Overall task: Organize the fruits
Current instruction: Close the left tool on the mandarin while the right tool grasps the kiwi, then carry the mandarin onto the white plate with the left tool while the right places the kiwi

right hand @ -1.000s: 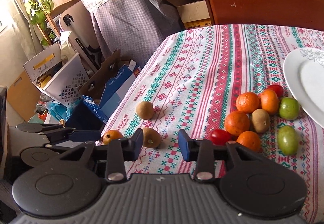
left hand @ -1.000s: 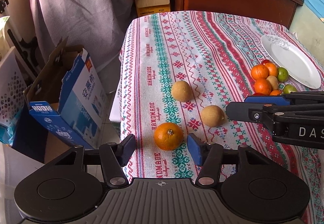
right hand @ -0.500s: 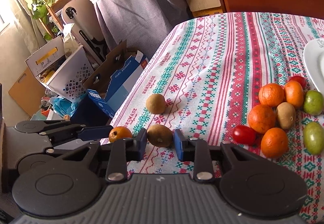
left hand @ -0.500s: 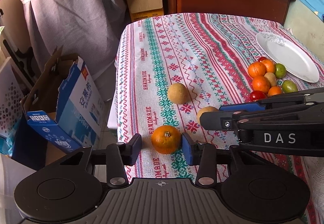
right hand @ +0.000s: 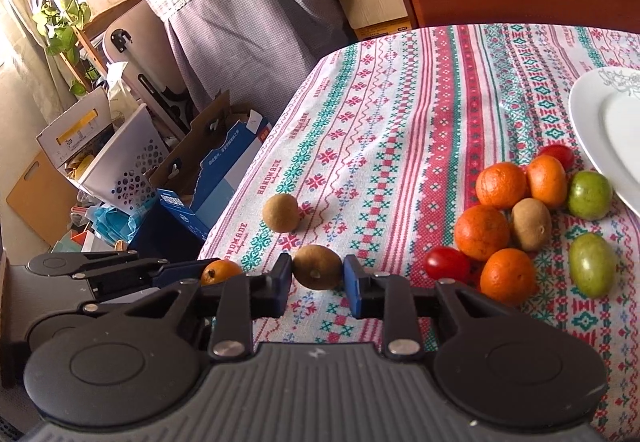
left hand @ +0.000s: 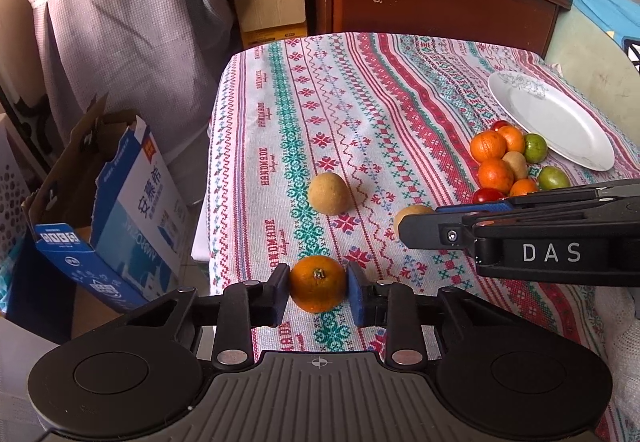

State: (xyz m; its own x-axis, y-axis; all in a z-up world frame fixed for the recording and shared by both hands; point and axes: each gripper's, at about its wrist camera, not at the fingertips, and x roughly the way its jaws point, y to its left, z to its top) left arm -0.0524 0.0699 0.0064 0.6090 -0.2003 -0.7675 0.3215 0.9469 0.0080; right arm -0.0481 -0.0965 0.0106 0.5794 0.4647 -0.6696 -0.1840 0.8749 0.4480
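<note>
Both grips are on now! A second ago your left gripper [left hand: 318, 292] stood wide around the orange [left hand: 318, 284]; half a second ago it was narrowing; now its blue pads [left hand: 280, 296] press both sides of the fruit, right at the near edge of the tablecloth [left hand: 360, 114]. Same story on the other side: your right gripper [right hand: 316, 280] has drawn in from open to pinching the brown fruit [right hand: 317, 267], one pad touching each flank. From the left camera that fruit is mostly hidden behind the right gripper's arm, only its top peeking out.

So that means the reaching is over, and you hold one stray in each hand. Whether either has left the cloth I cannot tell; both look low, close to the surface.

One more brown fruit [left hand: 328, 193] sits alone further up the cloth, well apart from everything. The main pile [right hand: 516, 218], with oranges, a brown one, red tomatoes and two green fruits, lies just beside the white plate [left hand: 560, 122], which has nothing on it.

My read: you are early in the job. Lift both together, carry them right toward the pile or plate, and watch the round skins, since they could roll out of a light pinch.
</note>
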